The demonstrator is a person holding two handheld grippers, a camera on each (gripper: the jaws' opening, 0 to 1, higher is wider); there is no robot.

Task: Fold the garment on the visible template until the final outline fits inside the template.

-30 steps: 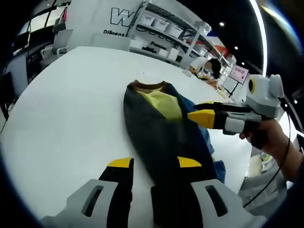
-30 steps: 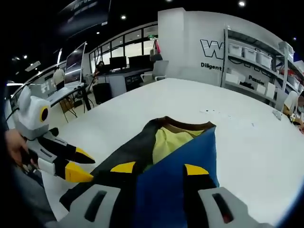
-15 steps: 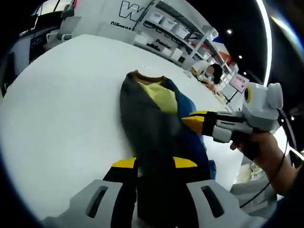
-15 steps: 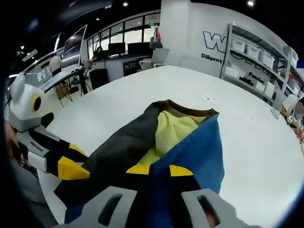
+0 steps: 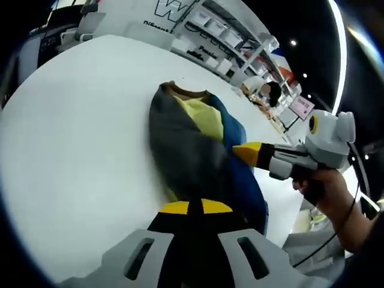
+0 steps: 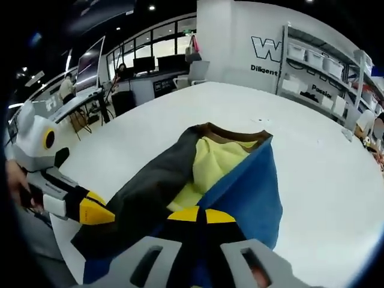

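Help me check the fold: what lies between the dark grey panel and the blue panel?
In the right gripper view, the garment's yellow lining shows between the dark grey panel and the blue panel.

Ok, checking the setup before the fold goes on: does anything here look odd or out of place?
Nothing stands out. The garment lies bunched on the white table, with both the left gripper and right gripper shut on its near end.

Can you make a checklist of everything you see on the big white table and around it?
Surface: white table, mostly bare.
Job's things: garment, dark, yellow and blue panels, brown collar, bunched lengthwise; template not seen.
Clutter: nothing seen near the garment.
Grippers: left gripper shut on garment's dark side; right gripper shut on its blue side.
Cables: black cable by the hand.
Surroundings: shelves with bins, desks with monitors.
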